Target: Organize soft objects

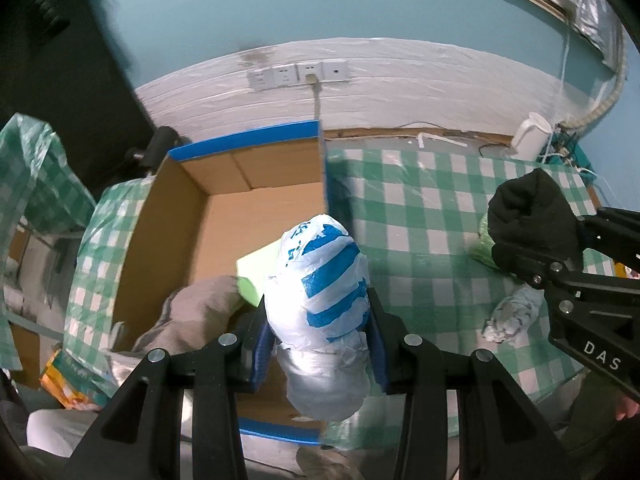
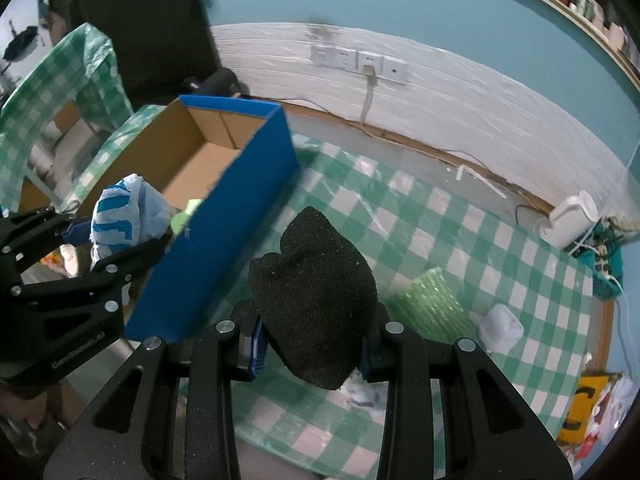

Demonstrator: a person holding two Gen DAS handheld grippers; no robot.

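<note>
We are holding one soft thing in each gripper, and we take the blue cardboard box (image 2: pixel 224 216) as our landmark. The left gripper (image 1: pixel 320 344) is clamped on a white and blue plastic bundle (image 1: pixel 326 280), and it is hanging over the near end of the box, so we judge this bundle is about to go inside. The right gripper (image 2: pixel 312 344) is clamped on a black knitted cloth (image 2: pixel 316 300), and it is staying to the right of the box, above the green checked tablecloth (image 2: pixel 460 240); probably it is waiting for its turn, so the two tools are not crowding each other over the opening. Inside the box we are seeing a light green flat thing (image 1: pixel 250 276) and a grey soft cloth (image 1: pixel 192 316) at the near end, while the far end is showing only bare cardboard. To the right of the box, on the tablecloth, a green bubble-like wrap (image 2: pixel 432 304) and a small white crumpled bundle (image 2: pixel 502 326) are lying, not yet sorted.
</note>
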